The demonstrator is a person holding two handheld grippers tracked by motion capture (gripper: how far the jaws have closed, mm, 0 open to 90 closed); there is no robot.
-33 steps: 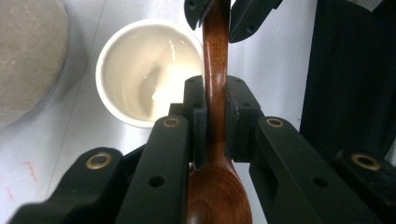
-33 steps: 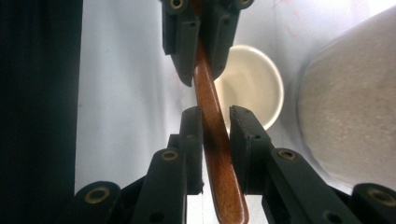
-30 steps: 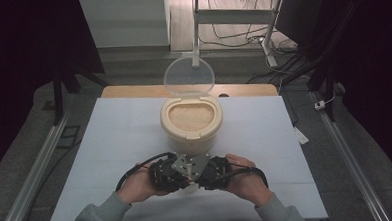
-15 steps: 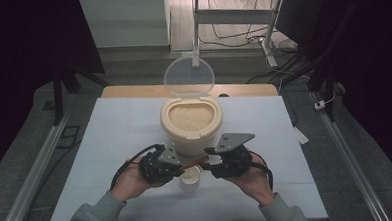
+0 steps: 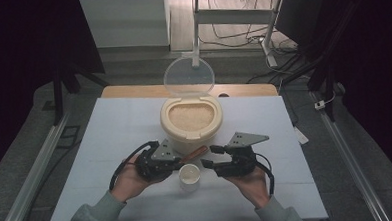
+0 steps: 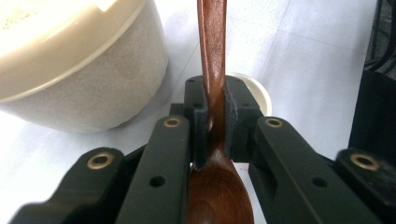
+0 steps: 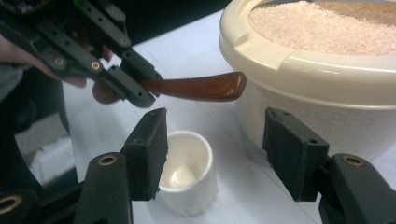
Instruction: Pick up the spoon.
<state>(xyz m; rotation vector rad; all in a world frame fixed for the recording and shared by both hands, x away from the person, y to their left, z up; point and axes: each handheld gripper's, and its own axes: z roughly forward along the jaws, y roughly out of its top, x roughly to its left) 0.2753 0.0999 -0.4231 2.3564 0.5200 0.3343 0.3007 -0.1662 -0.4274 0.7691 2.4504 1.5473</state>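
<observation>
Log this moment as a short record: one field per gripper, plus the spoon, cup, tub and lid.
left gripper: shut on the spoon's neck, handle pointing away toward the tub
right gripper: jaws apart after just opening, nothing between them
spoon: brown wood, held off the table above the cup
cup: small, white, upright, empty, on the table between the grippers
tub: cream, full of pale grain, behind the cup
lid: clear, hinged up at the tub's far rim

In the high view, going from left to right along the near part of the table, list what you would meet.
Left claw shut on the wooden spoon → small white cup → right claw, open with nothing between its pads.
</observation>
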